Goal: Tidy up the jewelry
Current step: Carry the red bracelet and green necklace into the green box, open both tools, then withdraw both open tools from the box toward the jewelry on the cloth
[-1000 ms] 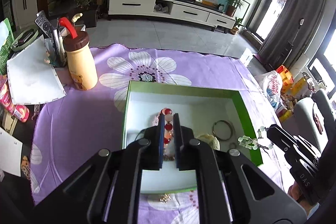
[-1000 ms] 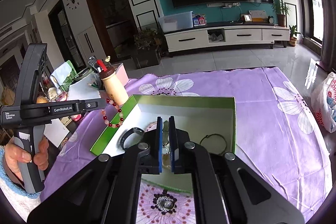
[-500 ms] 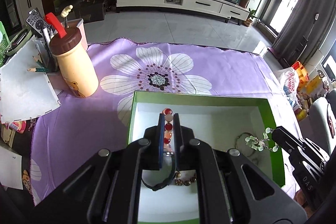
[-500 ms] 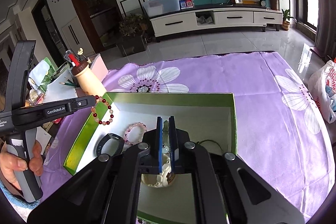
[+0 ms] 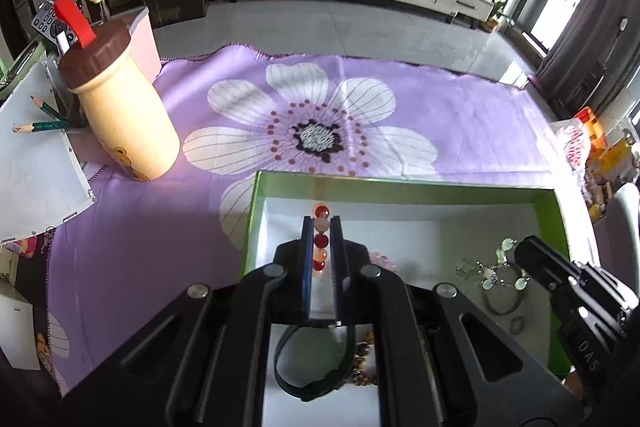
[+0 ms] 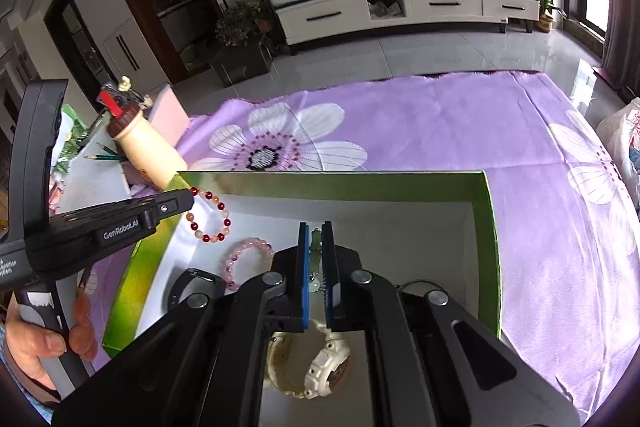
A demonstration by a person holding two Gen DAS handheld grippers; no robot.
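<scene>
Across the bench lay a purple flowered cloth (image 5: 460, 115), and on it sat a green box (image 6: 490, 227) with a white floor. Beside the box's far left corner stood a cream bottle (image 5: 120, 111) with a brown lid. Over the box's left part the left tongs (image 5: 321, 227) were clamped tight on a red-and-pale bead bracelet (image 6: 208, 215), which hung as a loop from their tip above the box floor. Over the right part the right tongs (image 6: 316, 239) were pinched on a pale green bead piece (image 5: 494, 269) that dangled above a thin metal ring (image 5: 500, 303). Inside the box lay a cream watch (image 6: 316, 367), a black band (image 5: 312, 367), a pink bead bracelet (image 6: 248, 259) and some small brown beads (image 5: 364, 359). A hand (image 6: 44, 339) gripped the left tongs' handle.
</scene>
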